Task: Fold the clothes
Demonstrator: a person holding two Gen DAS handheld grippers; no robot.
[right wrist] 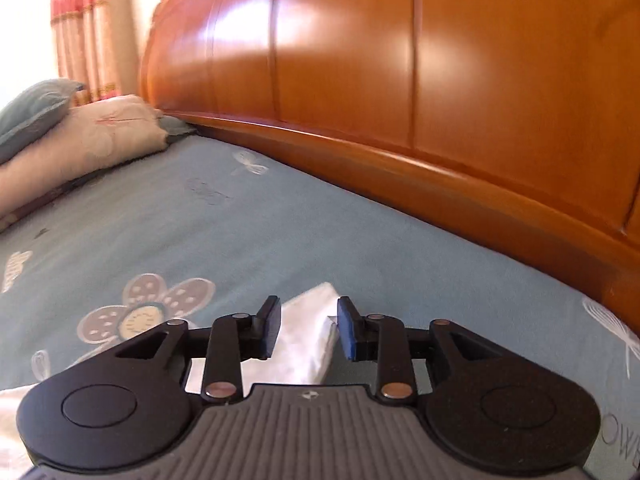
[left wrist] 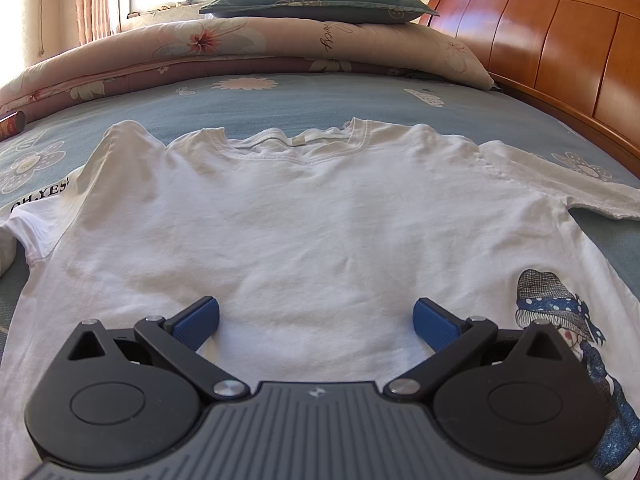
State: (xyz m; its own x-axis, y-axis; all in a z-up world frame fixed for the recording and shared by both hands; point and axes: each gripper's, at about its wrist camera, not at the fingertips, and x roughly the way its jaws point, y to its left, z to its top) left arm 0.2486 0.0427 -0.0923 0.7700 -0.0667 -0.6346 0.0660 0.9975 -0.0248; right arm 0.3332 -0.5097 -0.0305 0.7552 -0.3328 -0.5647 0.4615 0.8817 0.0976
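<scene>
A white T-shirt lies spread flat on the blue flowered bed sheet, collar away from me. Its hem side carries a print of a figure in a hat. My left gripper hovers over the shirt's lower middle, blue pads wide apart, nothing between them. In the right wrist view my right gripper stands open above the end of the white sleeve, which lies on the sheet and shows in the gap between the pads. The pads do not press on the cloth.
A wooden headboard runs along the right side of the bed. A folded flowered quilt with a grey-green pillow on top lies at the far end. A small brown can rests at the far left.
</scene>
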